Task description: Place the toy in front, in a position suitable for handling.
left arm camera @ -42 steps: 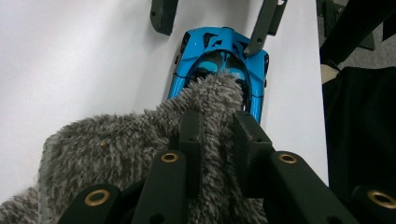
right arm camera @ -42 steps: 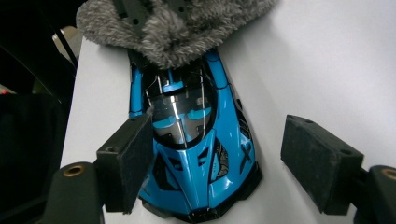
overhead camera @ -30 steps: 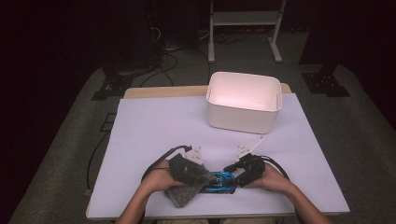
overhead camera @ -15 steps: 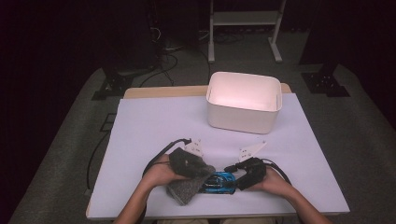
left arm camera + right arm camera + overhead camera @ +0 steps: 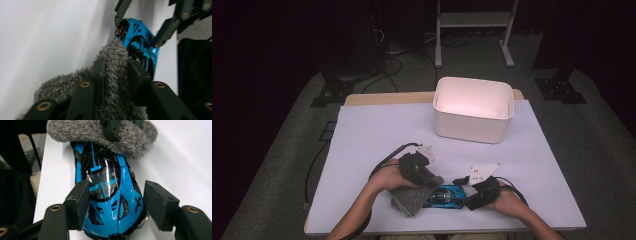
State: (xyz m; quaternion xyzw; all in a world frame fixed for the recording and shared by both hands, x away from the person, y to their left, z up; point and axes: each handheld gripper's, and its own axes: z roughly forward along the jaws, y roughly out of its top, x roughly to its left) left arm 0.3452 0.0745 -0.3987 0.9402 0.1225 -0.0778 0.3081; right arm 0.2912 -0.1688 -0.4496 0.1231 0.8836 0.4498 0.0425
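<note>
A blue and black toy car (image 5: 446, 195) lies on the white table near its front edge. My right gripper (image 5: 468, 196) is shut on the car from the right; in the right gripper view its pads (image 5: 80, 202) flank the car (image 5: 107, 185) at the doors. A grey fuzzy cloth (image 5: 409, 201) hangs from my left gripper (image 5: 432, 182), which is shut on it. The cloth (image 5: 82, 130) rests against the far end of the car. In the left gripper view the cloth (image 5: 112, 62) bulges between the two jaws, with the car (image 5: 140, 37) just beyond.
A white plastic bin (image 5: 472, 107) stands at the back of the table, right of centre, with nothing seen inside. The white tabletop (image 5: 377, 130) lies bare between the bin and my hands. Black cables trail from both grippers.
The left gripper and cloth have shifted slightly away from the person, along the car's end. The right hand has slid a little to the right. Both grips hold.
</note>
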